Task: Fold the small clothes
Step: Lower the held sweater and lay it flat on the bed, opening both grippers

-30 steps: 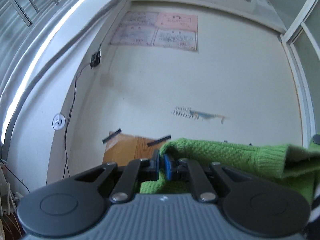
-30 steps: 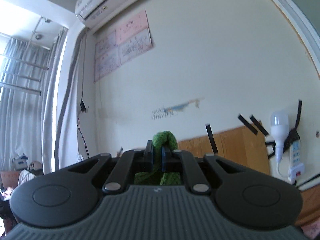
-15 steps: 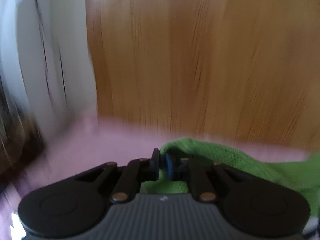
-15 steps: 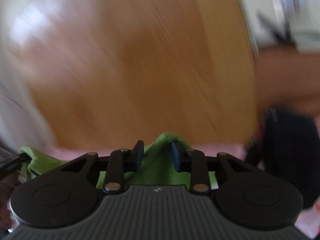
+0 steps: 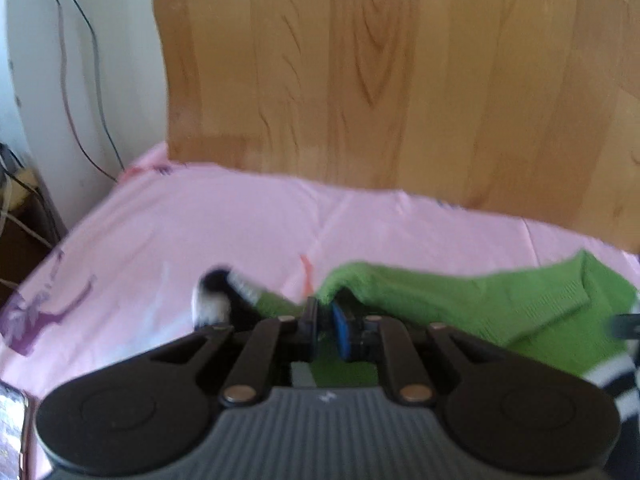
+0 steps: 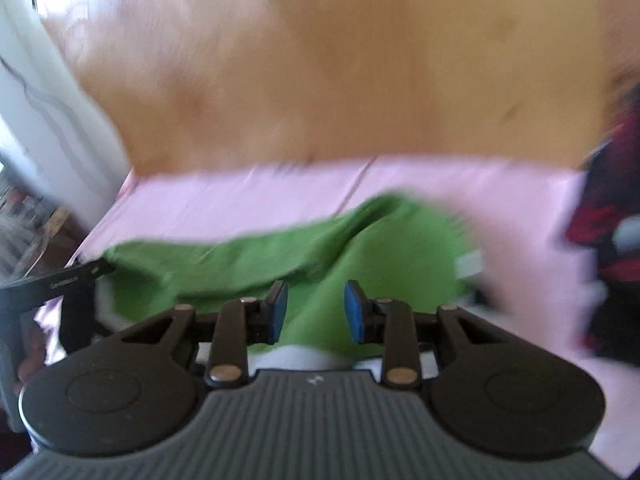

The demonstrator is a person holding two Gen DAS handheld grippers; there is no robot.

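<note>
- Left wrist view only: sharp wood-grain headboard [image 5: 400,80], white wall with dark cables [image 5: 80,80] at left, a purple print on the pink sheet [image 5: 200,232] at the left edge, a small orange mark on the sheet just beyond the jaws, a black-and-white striped cuff [image 5: 224,296] beside the left finger.
- Right wrist view only: heavily blurred; dark red-and-black cloth [image 6: 604,220] at the right edge of the bed, a white tag [image 6: 470,262] on the right side of the garment, the other black tool [image 6: 52,292] poking in from the left.
- Green knit sweater [image 5: 460,304] lies on the pink sheet near the headboard, spread sideways, running from the left tongs off to the right.
- Left gripper [image 5: 325,330]: jaws narrow, almost together, a raised fold of the green knit pinched between the blue pads; the fold peaks right at the fingertips.
- Right gripper [image 6: 316,312]: jaws part-way apart, blue pads clear of the fabric; the green sweater [image 6: 320,248] sits between and under them, not pressed by either pad.
- Sweater bunches into a ridge just beyond the right tongs, then slopes down toward the left.
- White knit edge shows just under the right fingers, against the tool body.
</note>
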